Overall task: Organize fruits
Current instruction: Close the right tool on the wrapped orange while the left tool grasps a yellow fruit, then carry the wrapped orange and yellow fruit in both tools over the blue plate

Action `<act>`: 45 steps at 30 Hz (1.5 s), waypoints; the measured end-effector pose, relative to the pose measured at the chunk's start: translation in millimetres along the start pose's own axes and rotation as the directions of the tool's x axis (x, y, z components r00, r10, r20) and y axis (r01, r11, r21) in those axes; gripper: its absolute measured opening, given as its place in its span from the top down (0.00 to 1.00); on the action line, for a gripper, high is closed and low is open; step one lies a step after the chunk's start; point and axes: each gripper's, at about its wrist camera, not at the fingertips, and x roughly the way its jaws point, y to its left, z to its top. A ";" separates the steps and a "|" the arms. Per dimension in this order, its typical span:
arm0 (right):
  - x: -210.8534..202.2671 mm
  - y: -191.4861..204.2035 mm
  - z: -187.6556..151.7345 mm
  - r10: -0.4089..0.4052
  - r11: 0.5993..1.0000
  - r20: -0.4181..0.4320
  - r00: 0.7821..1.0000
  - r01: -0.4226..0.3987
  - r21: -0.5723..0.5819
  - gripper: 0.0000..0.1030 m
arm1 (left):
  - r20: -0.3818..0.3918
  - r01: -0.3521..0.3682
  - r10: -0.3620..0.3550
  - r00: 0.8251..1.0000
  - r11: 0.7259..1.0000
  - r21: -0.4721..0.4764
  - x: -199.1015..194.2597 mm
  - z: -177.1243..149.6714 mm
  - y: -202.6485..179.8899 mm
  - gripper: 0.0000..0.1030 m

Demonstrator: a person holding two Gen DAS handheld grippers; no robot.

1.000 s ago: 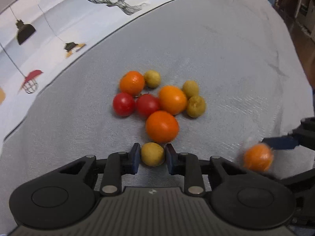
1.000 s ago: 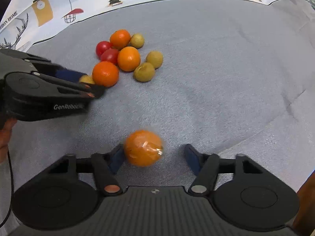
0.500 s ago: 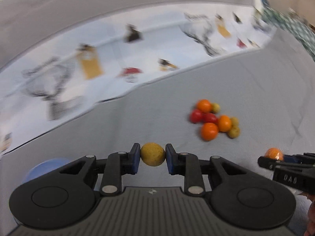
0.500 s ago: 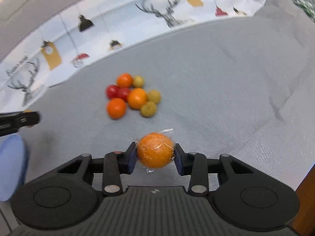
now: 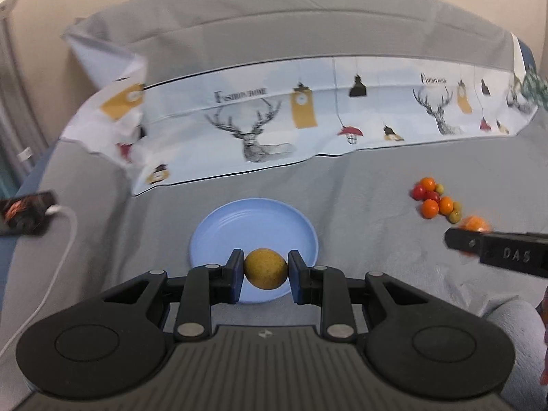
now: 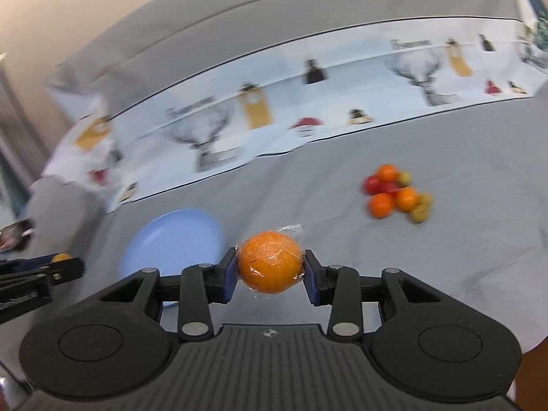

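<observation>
Blue plate [image 5: 205, 236] bare, fruit pile [image 5: 436, 200] well aside.

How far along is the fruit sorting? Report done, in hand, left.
Done: nothing yet; the blue plate lies bare. In hand: the left gripper clamps a yellow-brown fruit over the plate, and the right gripper holds a wrapped orange. Left: the fruit pile on the grey cloth.

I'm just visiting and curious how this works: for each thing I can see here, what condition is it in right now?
Left gripper: shut on the yellow-green fruit, above the plate.
Right gripper: shut on the wrapped orange.
Wrapped orange: in clear plastic film, lifted off the cloth.
Blue plate: empty, flat on the grey cloth.
Fruit pile: clustered on the cloth, untouched.
Phone: white cable plugged in.
</observation>
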 end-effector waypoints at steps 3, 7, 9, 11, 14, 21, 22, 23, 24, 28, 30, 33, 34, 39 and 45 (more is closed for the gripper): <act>-15.6 28.0 -11.7 0.030 0.999 -0.025 0.999 -0.031 -0.029 0.61 | 0.028 0.001 0.000 1.000 0.999 -0.035 -22.2 -16.3 14.7 0.70; -31.5 57.3 -32.2 0.022 0.996 -0.053 0.998 -0.026 -0.081 0.61 | 0.048 0.012 -0.008 0.999 0.997 -0.077 -42.2 -34.7 31.7 0.70; -39.3 64.4 -39.4 0.013 0.995 -0.058 0.998 -0.019 -0.099 0.61 | 0.063 0.014 -0.008 0.998 0.996 -0.090 -51.0 -42.0 39.2 0.70; -48.0 70.4 -44.6 -0.001 0.994 -0.054 0.999 -0.005 -0.113 0.61 | 0.078 0.014 -0.006 0.997 0.995 -0.098 -56.5 -47.1 45.9 0.70; -55.2 75.5 -50.2 -0.020 0.992 -0.049 0.999 0.014 -0.129 0.61 | 0.093 0.016 -0.006 0.996 0.994 -0.107 -64.1 -53.4 55.2 0.70; -49.6 90.9 -54.2 -0.025 0.989 -0.064 0.998 0.016 -0.147 0.61 | 0.095 0.011 0.002 0.995 0.991 -0.134 -67.7 -58.7 71.6 0.70; -48.8 94.3 -54.5 -0.023 0.988 -0.065 0.998 0.012 -0.155 0.61 | 0.098 0.010 0.003 0.995 0.990 -0.139 -68.2 -59.4 74.0 0.70; -47.9 98.0 -54.4 -0.019 0.987 -0.064 0.998 0.008 -0.163 0.61 | 0.098 0.008 0.006 0.995 0.990 -0.142 -68.4 -60.1 76.3 0.70; -47.3 101.5 -54.9 -0.016 0.985 -0.062 0.998 0.005 -0.171 0.61 | 0.096 0.006 0.008 0.995 0.989 -0.147 -68.1 -60.0 78.3 0.70; -44.9 109.2 -55.2 -0.015 0.980 -0.058 0.998 0.003 -0.199 0.61 | 0.092 0.002 0.013 0.996 0.987 -0.161 -64.3 -58.1 84.3 0.70; -43.5 109.3 -54.3 -0.017 0.979 -0.059 0.998 0.005 -0.202 0.61 | 0.091 0.000 0.015 0.996 0.987 -0.162 -62.8 -57.8 85.3 0.70; -41.1 108.7 -53.0 -0.021 0.980 -0.065 0.998 0.008 -0.199 0.61 | 0.090 0.003 0.012 0.996 0.987 -0.162 -60.3 -56.5 85.2 0.70; -40.3 108.5 -52.6 -0.023 0.980 -0.066 0.998 0.009 -0.200 0.61 | 0.089 0.004 0.011 0.996 0.987 -0.161 -59.4 -56.0 85.0 0.70; -37.0 108.7 -52.9 -0.023 0.979 -0.067 0.998 0.009 -0.203 0.61 | 0.085 -0.001 0.014 0.996 0.987 -0.160 -53.0 -52.1 84.4 0.70; -25.8 109.1 -52.3 -0.022 0.978 -0.082 0.996 0.004 -0.209 0.61 | 0.085 -0.009 0.023 0.996 0.987 -0.162 -40.1 -41.4 86.3 0.70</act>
